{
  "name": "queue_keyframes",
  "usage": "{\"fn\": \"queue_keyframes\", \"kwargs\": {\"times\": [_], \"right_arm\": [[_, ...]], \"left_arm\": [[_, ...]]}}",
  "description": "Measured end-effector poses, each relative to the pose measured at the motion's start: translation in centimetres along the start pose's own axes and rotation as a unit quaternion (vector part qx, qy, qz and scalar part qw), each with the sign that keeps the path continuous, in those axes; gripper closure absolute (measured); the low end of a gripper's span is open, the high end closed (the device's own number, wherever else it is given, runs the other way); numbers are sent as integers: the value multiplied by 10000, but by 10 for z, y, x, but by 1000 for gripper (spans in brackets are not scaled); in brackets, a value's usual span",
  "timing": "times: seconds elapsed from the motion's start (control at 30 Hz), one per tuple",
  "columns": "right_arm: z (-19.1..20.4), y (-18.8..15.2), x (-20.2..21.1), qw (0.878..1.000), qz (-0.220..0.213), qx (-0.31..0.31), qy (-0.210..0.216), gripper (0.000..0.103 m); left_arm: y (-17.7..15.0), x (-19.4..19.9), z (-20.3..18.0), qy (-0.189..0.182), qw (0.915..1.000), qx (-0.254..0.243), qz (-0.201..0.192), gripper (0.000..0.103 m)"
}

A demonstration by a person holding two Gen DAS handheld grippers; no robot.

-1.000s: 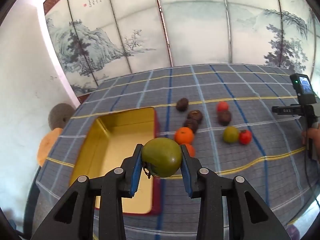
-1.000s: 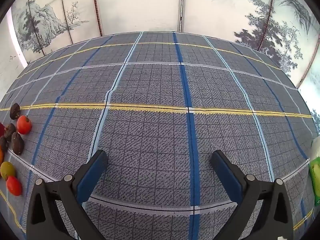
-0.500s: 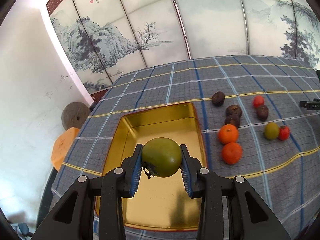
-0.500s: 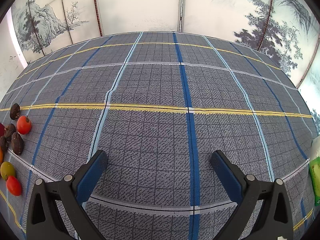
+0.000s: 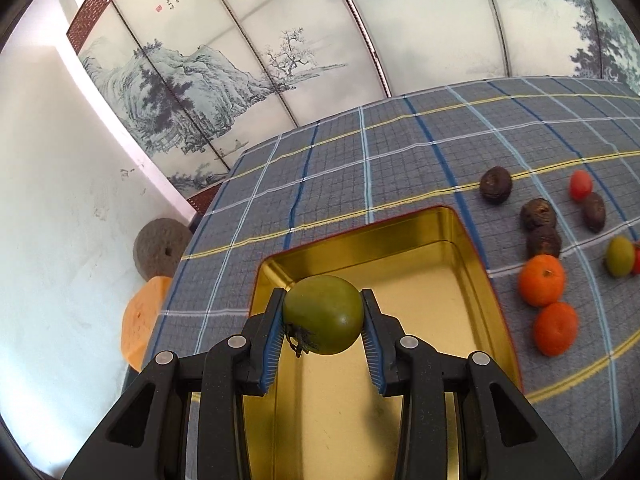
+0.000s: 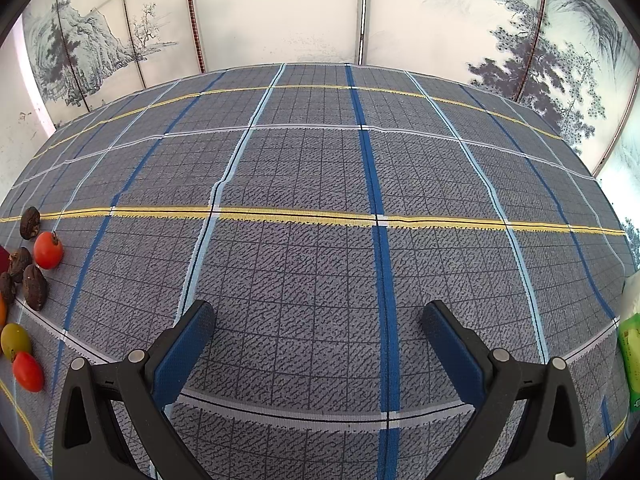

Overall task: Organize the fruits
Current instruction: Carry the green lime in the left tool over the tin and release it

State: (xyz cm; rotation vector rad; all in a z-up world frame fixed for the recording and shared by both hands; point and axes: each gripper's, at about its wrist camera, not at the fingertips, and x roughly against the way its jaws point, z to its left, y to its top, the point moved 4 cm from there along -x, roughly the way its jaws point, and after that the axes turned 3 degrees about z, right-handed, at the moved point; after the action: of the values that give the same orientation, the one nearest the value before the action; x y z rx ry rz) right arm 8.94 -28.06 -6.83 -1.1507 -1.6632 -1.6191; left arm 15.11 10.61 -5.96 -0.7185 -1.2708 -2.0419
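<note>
Fruits barely begun: round green tomato gripped in left gripper fingers above empty gold metal tin; two oranges, dark and red fruits on checked tabletop; right gripper open, idle.

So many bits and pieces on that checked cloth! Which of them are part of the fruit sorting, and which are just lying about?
Part of the job:
- green fruit, gripped in the left claw
- gold tin, nothing in it yet
- two oranges
- red tomatoes
- dark wrinkled fruits
- small yellow-green fruit

Just lying about:
- green packet at the table edge
- round grey stone and orange cushion beside the table
</note>
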Motion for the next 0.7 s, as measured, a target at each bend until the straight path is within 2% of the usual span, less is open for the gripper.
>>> {"fn": "queue_keyframes", "kwargs": {"times": [0.3, 0.7], "right_arm": [[0, 0, 0, 10000, 0, 1, -1, 0], [0, 0, 0, 10000, 1, 1, 0, 0]], "left_arm": [[19, -48, 17, 21, 9993, -194, 308, 65], [28, -80, 21, 192, 9983, -341, 429, 64]]}}
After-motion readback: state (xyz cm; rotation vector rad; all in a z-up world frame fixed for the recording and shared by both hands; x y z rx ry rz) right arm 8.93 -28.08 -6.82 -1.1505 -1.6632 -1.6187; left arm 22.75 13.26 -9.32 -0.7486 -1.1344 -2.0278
